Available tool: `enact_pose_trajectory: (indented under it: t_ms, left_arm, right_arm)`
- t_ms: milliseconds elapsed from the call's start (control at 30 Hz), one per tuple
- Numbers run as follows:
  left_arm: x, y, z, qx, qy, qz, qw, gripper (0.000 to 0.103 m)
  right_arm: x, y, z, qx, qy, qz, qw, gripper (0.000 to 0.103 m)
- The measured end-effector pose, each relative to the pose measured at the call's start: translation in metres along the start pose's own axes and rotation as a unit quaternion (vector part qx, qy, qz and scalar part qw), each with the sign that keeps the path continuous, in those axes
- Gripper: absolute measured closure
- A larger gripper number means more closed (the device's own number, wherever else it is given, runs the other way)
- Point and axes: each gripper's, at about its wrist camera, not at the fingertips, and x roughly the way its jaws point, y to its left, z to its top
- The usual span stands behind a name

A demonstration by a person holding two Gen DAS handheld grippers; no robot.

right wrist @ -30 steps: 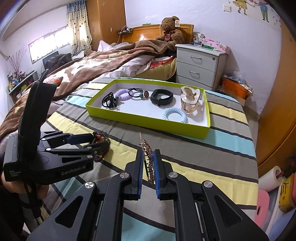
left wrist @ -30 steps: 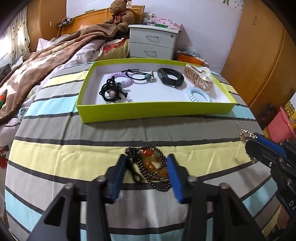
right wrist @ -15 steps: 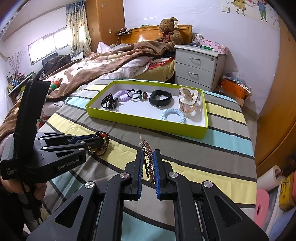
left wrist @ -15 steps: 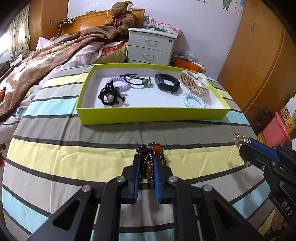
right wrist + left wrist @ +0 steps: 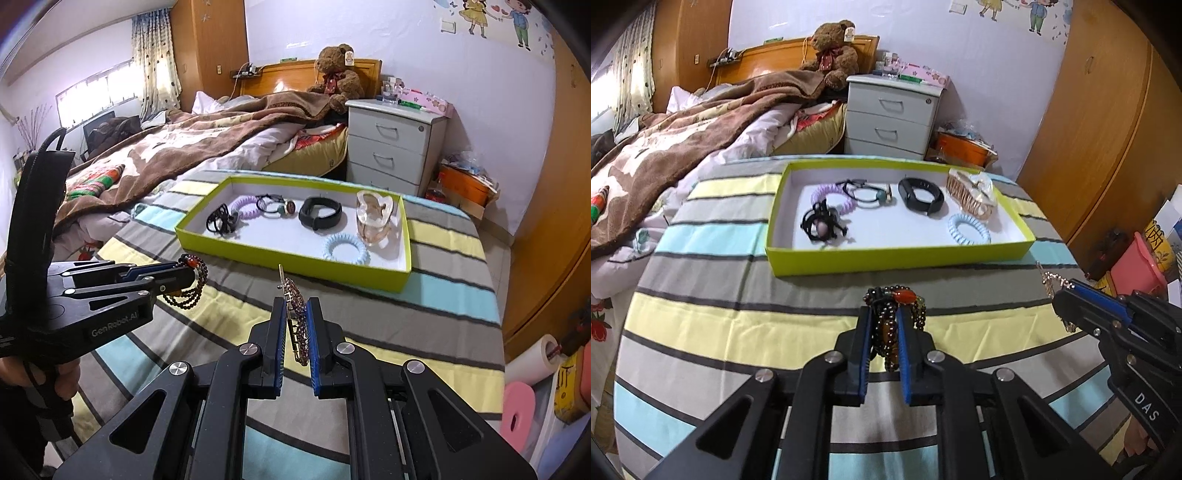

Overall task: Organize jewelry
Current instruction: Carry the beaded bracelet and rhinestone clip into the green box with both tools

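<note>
Beaded bracelet (image 5: 892, 317) clamped inside left gripper (image 5: 882, 314).

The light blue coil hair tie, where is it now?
The light blue coil hair tie lies inside the green tray, near its front right corner, just in front of the clear claw clip.

Each camera sits just behind its own gripper, angled down over the striped bedcover (image 5: 701, 325) toward the green tray (image 5: 897, 258) at twelve o'clock. Both share tray, nightstand (image 5: 395, 144) and teddy bear (image 5: 336, 77); each shows the other gripper beside it.
</note>
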Motion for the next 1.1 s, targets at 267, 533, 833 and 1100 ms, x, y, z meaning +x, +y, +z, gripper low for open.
enact_pose_trajectory:
  t_ms: [267, 533, 833, 1100]
  left_arm:
    - [-0.020, 0.003, 0.028, 0.006, -0.029, -0.009, 0.9995, 0.089]
    - [-0.018, 0.011, 0.060, 0.007, -0.036, -0.027, 0.9990, 0.089]
    - [0.004, 0.029, 0.093, -0.011, -0.033, -0.043, 0.9985, 0.089]
    - [0.036, 0.033, 0.094, -0.014, -0.013, -0.049, 0.9986, 0.089]
  right_arm:
    - [-0.010, 0.005, 0.022, -0.007, -0.021, -0.007, 1.000, 0.092]
    - [-0.003, 0.004, 0.045, -0.005, -0.027, -0.006, 1.000, 0.092]
    - [0.033, -0.001, 0.069, 0.003, -0.011, 0.004, 1.000, 0.092]
    - [0.090, -0.010, 0.074, 0.015, 0.032, 0.018, 0.999, 0.092]
